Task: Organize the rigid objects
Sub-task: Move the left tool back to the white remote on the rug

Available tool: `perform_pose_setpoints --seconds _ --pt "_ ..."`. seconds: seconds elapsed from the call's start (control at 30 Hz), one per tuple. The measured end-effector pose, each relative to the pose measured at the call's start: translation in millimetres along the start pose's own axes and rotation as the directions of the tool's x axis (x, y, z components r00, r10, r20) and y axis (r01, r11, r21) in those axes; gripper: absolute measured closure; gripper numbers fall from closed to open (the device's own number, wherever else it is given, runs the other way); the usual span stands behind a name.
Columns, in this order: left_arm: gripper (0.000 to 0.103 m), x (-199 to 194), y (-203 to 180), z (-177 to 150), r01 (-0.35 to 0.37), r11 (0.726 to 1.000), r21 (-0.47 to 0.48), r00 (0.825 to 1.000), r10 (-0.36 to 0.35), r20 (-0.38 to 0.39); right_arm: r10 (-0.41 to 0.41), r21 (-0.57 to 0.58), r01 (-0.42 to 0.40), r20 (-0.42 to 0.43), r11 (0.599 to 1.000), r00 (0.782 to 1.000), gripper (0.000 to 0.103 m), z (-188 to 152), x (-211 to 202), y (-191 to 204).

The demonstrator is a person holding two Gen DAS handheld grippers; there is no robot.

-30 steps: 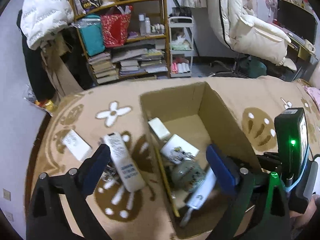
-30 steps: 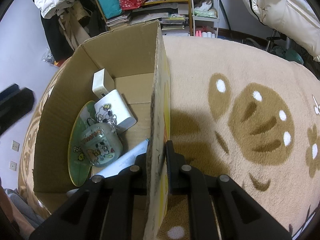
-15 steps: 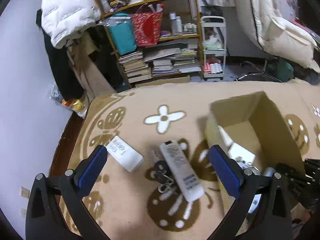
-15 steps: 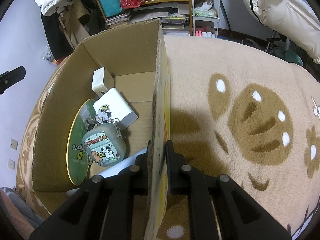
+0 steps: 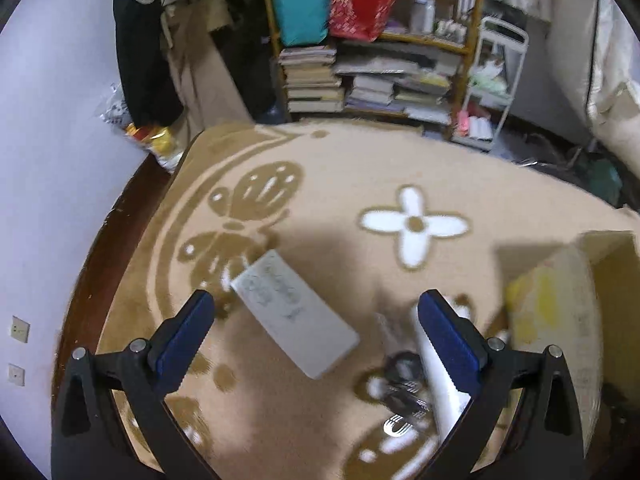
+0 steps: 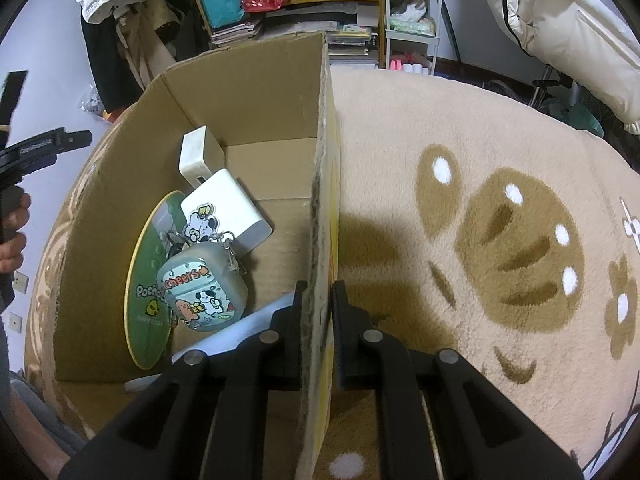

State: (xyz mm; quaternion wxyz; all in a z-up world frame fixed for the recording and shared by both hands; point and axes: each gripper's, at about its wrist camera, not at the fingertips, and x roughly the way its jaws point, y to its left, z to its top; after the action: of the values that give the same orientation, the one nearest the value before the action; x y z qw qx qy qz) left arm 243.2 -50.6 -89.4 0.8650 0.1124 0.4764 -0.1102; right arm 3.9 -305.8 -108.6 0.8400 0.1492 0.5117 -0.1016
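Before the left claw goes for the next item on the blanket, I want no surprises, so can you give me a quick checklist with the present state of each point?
1. Left claw open and empty: ok.
2. White remote control lies flat between the open fingers: ok.
3. Remote clear of the white tube and keyring: ok, apart.
4. Right claw clamped on the cardboard box wall: ok.
5. Free floor space in the box: ok.
6. Sharp view of the tube and keys: not ok, blurred.

A lived-in bedroom at home: a fleece blanket with flowers covers the bed, a crammed bookshelf stands at 12 o'clock, a white puffer coat hangs at 2 o'clock.
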Motion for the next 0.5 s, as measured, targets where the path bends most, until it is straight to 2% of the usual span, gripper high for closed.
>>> perform_pose_setpoints --seconds 0.37,0.5 --pt "0.002 57 34 -11 -0.042 0.993 -0.113 0.994 0.029 -0.109 0.011 0.011 -0.012 0.004 1.0 1.0 0.092 0 0 4" --pt "0.003 66 38 -15 -0.019 0.992 -0.126 0.995 0.006 -0.103 0.017 0.016 -0.017 0.004 1.0 1.0 0.092 0 0 4"
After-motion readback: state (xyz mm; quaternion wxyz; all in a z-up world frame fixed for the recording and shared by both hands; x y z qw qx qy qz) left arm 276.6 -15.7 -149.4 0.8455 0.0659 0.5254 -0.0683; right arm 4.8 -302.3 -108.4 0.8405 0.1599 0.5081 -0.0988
